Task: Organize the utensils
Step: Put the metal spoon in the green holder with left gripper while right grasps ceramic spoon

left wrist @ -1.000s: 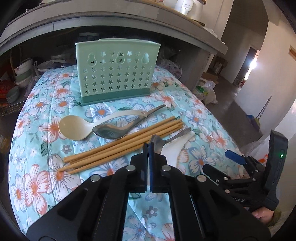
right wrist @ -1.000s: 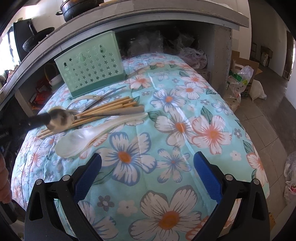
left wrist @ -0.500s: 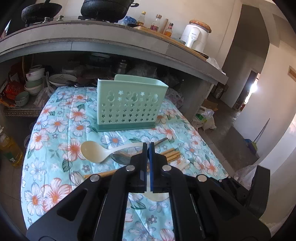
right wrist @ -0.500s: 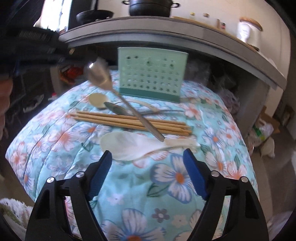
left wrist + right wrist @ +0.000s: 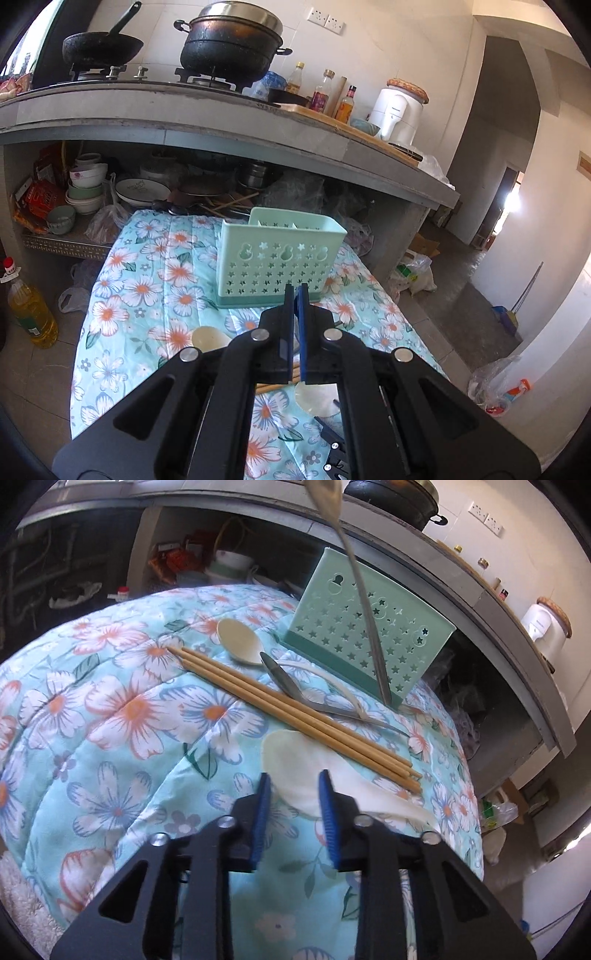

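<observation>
The left gripper (image 5: 296, 295), jaws pressed together on the metal spoon (image 5: 354, 576), now sits higher: the green holder (image 5: 280, 258) drops from the frame's top to its middle. In the right view that spoon hangs at upper centre. The right gripper (image 5: 295, 786) has just been closing around the white spoon (image 5: 295, 764).

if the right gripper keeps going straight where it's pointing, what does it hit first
Most likely the white spoon: its bowl lies right ahead of the right gripper, between the closing pads. Depth is unclear, so contact can't be confirmed.
</observation>
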A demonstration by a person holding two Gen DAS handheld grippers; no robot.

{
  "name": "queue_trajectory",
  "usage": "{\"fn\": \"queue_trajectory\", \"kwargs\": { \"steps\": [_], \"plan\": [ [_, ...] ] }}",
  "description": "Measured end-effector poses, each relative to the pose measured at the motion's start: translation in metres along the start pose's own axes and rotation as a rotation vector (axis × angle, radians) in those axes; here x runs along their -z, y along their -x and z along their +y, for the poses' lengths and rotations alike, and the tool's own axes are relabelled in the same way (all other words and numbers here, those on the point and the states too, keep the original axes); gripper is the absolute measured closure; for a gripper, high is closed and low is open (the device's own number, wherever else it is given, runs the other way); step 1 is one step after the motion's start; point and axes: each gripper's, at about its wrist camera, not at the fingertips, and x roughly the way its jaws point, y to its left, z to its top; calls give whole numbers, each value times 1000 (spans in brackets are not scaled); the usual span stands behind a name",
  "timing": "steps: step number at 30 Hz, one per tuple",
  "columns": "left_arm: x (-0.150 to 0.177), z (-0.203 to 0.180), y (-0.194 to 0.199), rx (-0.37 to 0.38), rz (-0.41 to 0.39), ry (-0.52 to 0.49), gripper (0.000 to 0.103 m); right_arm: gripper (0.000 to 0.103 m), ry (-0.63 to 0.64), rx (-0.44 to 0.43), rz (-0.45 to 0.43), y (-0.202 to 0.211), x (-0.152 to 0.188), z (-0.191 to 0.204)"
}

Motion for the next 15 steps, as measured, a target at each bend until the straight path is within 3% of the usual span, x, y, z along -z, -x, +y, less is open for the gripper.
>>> {"fn": "queue_trajectory", "kwargs": {
  "steps": [2,8,15],
  "plan": [
    [-4,0,4,-6,-15,0,102,98,-3,-7,-1,1,0,0],
    [-24,-8,15,-24,-72,-27,102,101,-62,-21,-57,22,2,-18],
    [-69,-12,24,-33,-144,-46,102,103,-218,-95,-145,57,3,-71]
  ]
}}
